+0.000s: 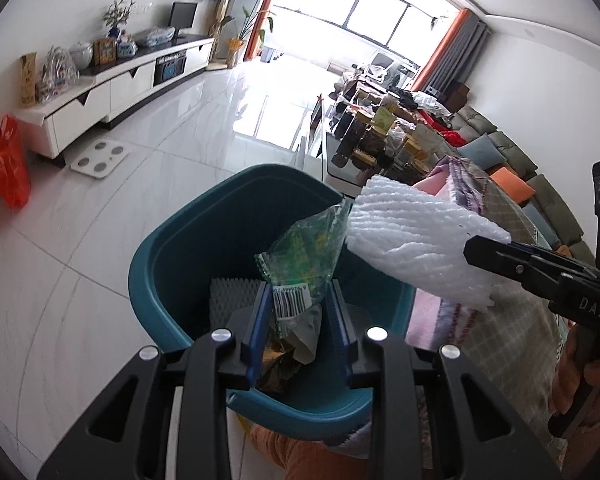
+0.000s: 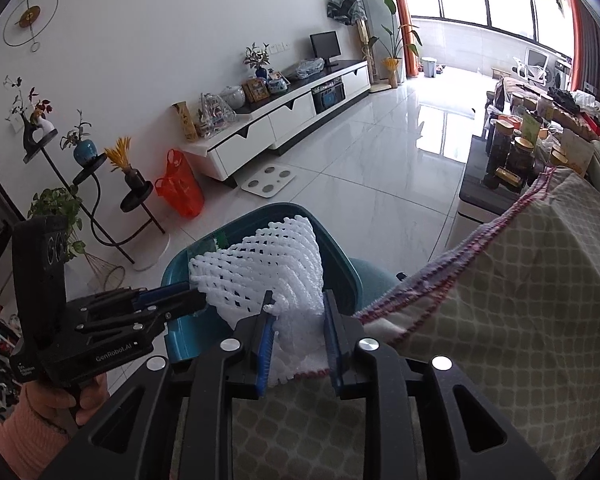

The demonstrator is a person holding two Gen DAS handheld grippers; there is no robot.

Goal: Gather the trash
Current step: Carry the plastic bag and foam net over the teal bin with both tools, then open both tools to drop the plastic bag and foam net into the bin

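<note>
A teal bin [image 1: 188, 240] stands on the floor beside a cloth-covered table; it also shows in the right wrist view [image 2: 340, 264]. My left gripper [image 1: 300, 296] hovers over the bin, jaws apart, with a green plastic wrapper [image 1: 308, 248] between them; whether the pads press it I cannot tell. A white foam sheet [image 1: 232, 296] and other scraps lie inside the bin. My right gripper [image 2: 296, 304] is shut on a white foam fruit net [image 2: 276, 264] and holds it at the bin's rim; the net also shows in the left wrist view [image 1: 412, 236].
The checked tablecloth [image 2: 500, 320] lies right of the bin. A white TV cabinet [image 2: 292, 116], an orange bag [image 2: 180, 188], a bathroom scale [image 2: 268, 180] and plant stands [image 2: 100, 192] line the far wall. A cluttered table [image 1: 380, 132] and sofa [image 1: 520, 168] stand at the right.
</note>
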